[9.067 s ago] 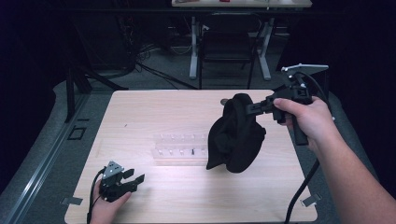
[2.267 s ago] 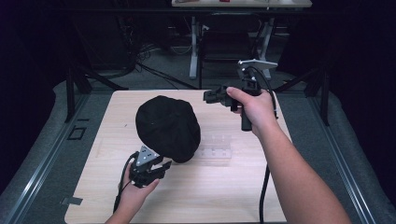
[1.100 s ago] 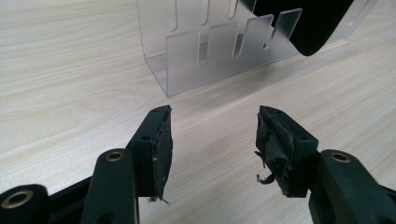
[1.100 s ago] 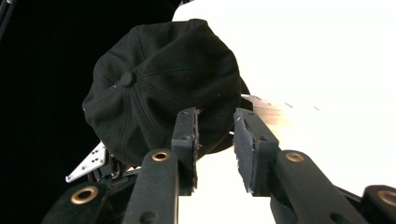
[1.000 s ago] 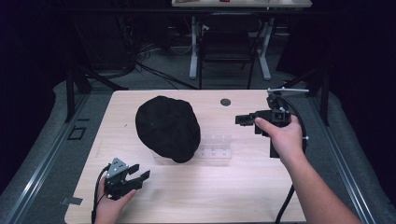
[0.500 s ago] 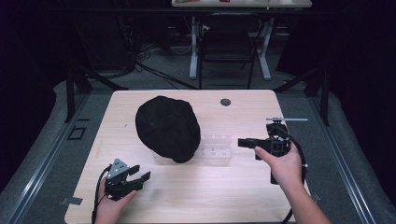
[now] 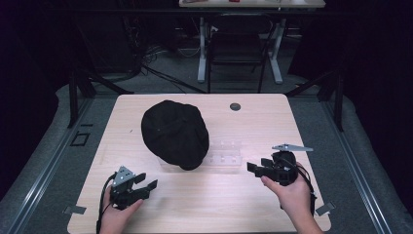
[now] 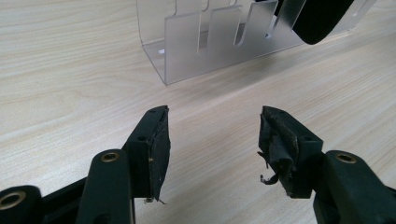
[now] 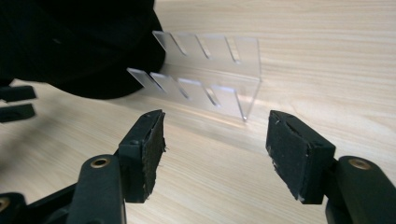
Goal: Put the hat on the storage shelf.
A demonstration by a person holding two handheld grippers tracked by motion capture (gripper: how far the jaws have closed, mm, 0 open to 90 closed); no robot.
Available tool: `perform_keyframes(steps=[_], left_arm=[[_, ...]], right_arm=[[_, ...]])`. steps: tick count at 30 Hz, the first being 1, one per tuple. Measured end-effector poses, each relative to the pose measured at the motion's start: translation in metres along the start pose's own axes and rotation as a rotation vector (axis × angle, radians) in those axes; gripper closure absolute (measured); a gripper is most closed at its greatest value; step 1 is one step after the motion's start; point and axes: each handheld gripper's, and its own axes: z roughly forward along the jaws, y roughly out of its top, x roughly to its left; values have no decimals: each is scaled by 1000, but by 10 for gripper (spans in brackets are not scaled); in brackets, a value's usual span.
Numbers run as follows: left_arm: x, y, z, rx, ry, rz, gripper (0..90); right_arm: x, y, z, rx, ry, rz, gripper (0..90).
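L gripper sits low at near-left table edge, jaws spread, nothing between them. In left gripper view the pads look frayed, bare wood ahead, clear rack just beyond.

Centre: black cap draped over L end of clear slotted rack, crown up, its lower edge hanging past the rack's front wall. R half of rack uncovered.

R gripper near-right, just beside rack's R end, jaws spread, empty, pointing toward cap. Right gripper view: cap covers rack's far end, slots nearer me.

My read: cap is placed, both tools clear of it. To do this step well I'd hold grippers wide and low, away from rack wall; rack looks light, a nudge could slide it & tip the cap.
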Motion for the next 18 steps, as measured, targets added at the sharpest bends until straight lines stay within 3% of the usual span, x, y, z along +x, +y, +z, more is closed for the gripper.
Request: perform_keyframes(steps=[2, 6, 10, 18], left_arm=[[0, 0, 0, -1, 3, 1, 434], [-1, -1, 2, 0, -4, -9, 433], [0, -1, 2, 8, -16, -29, 423], [-2, -1, 2, -7, -10, -19, 405]], right_arm=[[-3, -8, 2, -2, -4, -11, 350], [-11, -24, 7, -20, 20, 15, 310], [-16, -38, 12, -33, -4, -32, 291], [-19, -67, 19, -70, -46, -75, 286]])
